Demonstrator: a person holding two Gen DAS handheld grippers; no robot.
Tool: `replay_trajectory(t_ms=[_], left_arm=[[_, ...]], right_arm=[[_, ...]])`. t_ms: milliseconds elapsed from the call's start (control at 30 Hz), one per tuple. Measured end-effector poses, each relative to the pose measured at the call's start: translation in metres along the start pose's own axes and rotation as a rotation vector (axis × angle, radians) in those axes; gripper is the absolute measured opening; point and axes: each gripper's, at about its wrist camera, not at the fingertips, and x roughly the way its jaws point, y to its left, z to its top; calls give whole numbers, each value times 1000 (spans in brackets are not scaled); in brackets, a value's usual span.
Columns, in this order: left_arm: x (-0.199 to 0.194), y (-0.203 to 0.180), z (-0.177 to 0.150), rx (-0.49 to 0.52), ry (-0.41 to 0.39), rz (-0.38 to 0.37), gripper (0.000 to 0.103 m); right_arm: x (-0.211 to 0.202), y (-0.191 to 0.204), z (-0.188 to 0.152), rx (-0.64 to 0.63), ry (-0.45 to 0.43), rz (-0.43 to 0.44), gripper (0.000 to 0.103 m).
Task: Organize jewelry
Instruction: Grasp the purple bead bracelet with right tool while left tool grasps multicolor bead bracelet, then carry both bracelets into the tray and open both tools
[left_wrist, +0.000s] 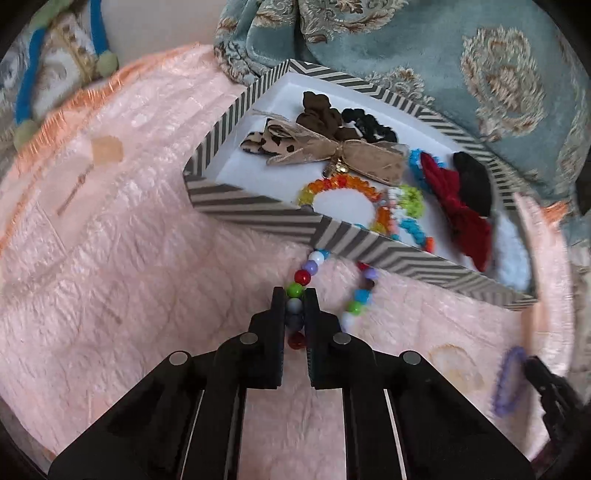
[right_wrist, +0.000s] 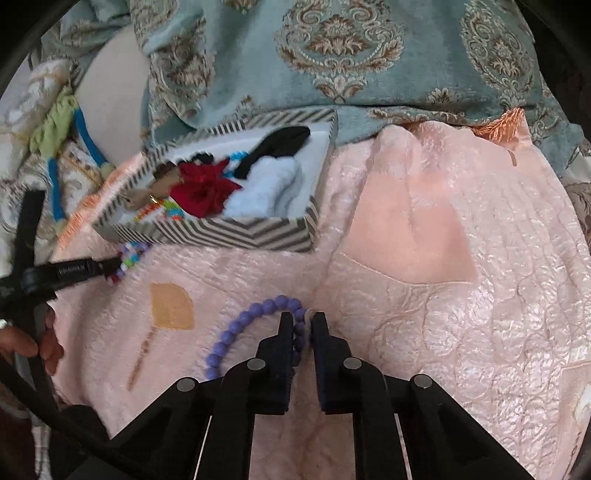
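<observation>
A multicoloured bead bracelet lies on the pink quilt just in front of the chevron-striped box. My left gripper is shut on one side of it, with beads pinched between the pads. A purple bead bracelet lies on the quilt nearer the front. My right gripper is shut on its right end. The box holds hair bows, scrunchies and bright bead bracelets. In the right wrist view the left gripper reaches in from the left edge onto the multicoloured bracelet.
The pink quilt covers the surface, with a teal patterned blanket bunched behind the box. A blue and green cord lies at the far left. A hand holds the left gripper's handle.
</observation>
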Motion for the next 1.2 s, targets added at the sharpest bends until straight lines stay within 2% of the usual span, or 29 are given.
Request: replay_trajectory(t_ms=[67, 233, 333, 367, 400, 467, 633, 667, 733, 933, 1200], left_arm=[[-8, 3, -3, 6, 4, -13, 8], [-37, 5, -10, 34, -26, -22, 8], [-55, 5, -14, 49, -46, -32, 8], [-60, 4, -15, 59, -52, -32, 8], [-66, 4, -16, 68, -57, -32, 8], [-75, 3, -17, 81, -71, -31, 8], [-93, 3, -19, 87, -98, -37, 8], [-96, 2, -19, 91, -103, -34, 8], [-101, 0, -19, 99, -113, -29, 8], [-113, -3, -18, 109, -141, -19, 8], [-126, -15, -16, 140, -173, -18, 8]], right_arm=[[-10, 5, 3, 1, -18, 26, 3], [-21, 17, 6, -34, -30, 16, 3], [-22, 11, 5, -6, -34, 18, 3], [-18, 9, 5, -2, -11, 4, 7], [-14, 8, 5, -9, 9, -20, 16], [-7, 7, 5, -31, 28, -53, 22], [17, 6, 1, -70, 78, -47, 22], [21, 8, -1, -83, 82, -56, 10], [23, 13, -3, -111, 75, -73, 8], [-10, 22, 6, -105, 3, -21, 8], [-41, 44, 26, -130, -51, 30, 8]])
